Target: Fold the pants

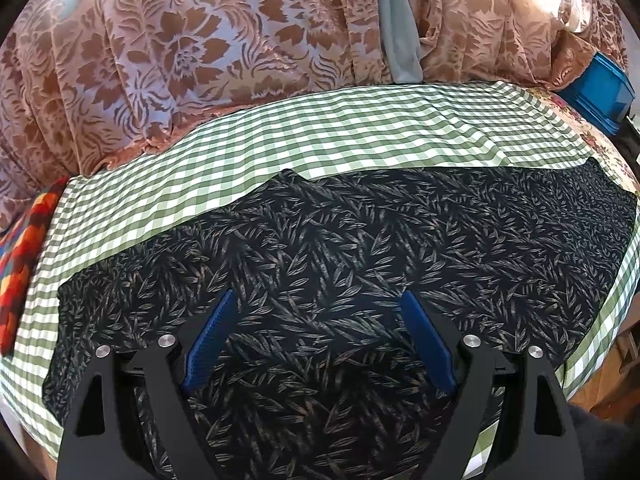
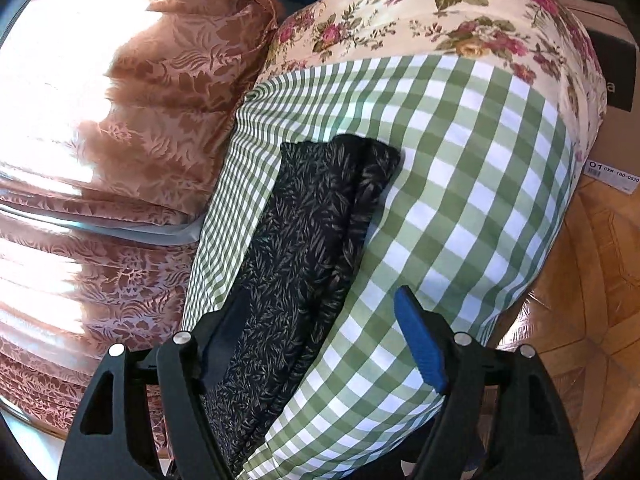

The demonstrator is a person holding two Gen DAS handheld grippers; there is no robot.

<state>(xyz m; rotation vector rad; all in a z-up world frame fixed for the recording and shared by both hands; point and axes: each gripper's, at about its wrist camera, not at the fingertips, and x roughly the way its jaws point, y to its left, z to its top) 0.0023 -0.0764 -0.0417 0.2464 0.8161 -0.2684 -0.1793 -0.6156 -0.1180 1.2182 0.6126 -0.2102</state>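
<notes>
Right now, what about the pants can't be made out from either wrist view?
- Left wrist: near edge of the pants is hidden by the left gripper and cut by the frame.
- Right wrist: the right gripper covers the near end; waistband or hem, cannot tell.
- Layer count: unclear.

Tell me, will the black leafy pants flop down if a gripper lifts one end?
Probably yes. The pants lie flat with soft wrinkles on the checked cloth, so they look thin and floppy. They seem light, and would likely drape and slide rather than hold their shape.
</notes>
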